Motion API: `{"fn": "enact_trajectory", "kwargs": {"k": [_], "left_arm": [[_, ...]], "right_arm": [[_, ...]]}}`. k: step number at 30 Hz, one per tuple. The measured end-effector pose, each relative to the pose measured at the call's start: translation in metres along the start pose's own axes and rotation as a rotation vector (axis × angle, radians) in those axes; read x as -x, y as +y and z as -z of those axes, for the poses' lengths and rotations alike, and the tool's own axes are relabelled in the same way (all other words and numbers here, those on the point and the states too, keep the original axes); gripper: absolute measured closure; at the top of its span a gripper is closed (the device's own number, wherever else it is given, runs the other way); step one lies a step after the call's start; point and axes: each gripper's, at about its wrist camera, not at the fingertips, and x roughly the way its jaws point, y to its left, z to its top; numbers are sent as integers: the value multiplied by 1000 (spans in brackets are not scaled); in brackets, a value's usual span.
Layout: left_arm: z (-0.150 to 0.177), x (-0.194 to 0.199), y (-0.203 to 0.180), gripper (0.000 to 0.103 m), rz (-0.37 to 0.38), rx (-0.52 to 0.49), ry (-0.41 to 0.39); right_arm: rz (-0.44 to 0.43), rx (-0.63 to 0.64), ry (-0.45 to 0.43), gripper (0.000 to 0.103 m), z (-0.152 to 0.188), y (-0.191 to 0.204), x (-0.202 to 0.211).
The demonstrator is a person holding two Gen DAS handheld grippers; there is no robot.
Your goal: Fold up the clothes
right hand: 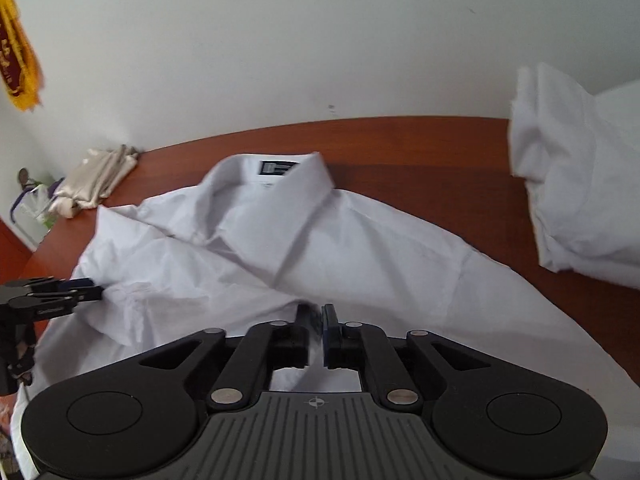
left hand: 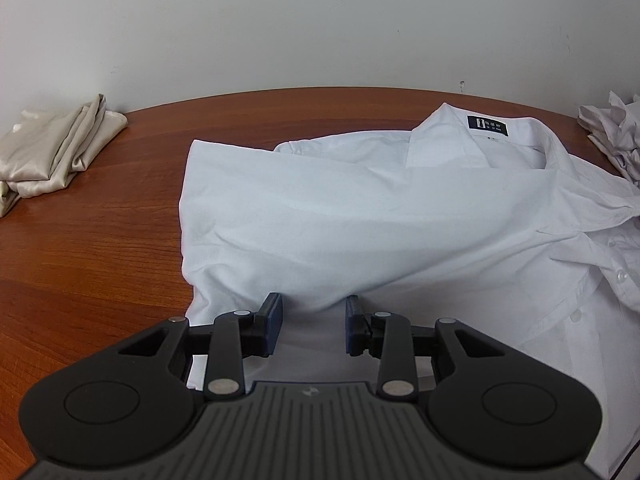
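A white collared shirt lies spread on the wooden table, its collar with a black label toward the wall. One side panel is folded over its middle. My left gripper stands open at the shirt's near left edge, and a hump of the folded cloth sits in the gap between its fingers. Just over the shirt's near middle fold, my right gripper has its fingers almost together with a thin slit between them. I see no cloth pinched there.
A folded beige garment rests at the table's back left by the wall. A heap of white clothes lies at the back right. A fringed pennant hangs on the wall at far left.
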Motion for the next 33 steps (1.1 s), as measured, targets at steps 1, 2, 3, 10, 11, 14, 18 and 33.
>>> {"fn": "enact_trajectory", "kwargs": {"k": [1,2,3,10,11,14,18,33], "left_arm": [[0,0,0,65,2,-1,0],[0,0,1,65,4,-2,1],[0,-1,1,64,5,-2,2],[0,-3,1,64,0,9,6],[0,-3,1,64,-1,11,6],[-1,-2,0,64,-7,13,7],[-3,0,-2,64,-9,16,3],[-1,14,-10,64,-9,14,-17]], "right_arm": [[16,1,-4,88,1,-2,1],[27,13,-11,80,3,-1,4],[38,31,-20,73,4,0,8],[97,153,-68,71,19,5,40],[85,184,-62,71,22,8,43],[35,297,-49,71,34,24,50],[-34,443,-55,71,54,49,54],[-137,741,-58,69,105,93,39]]}}
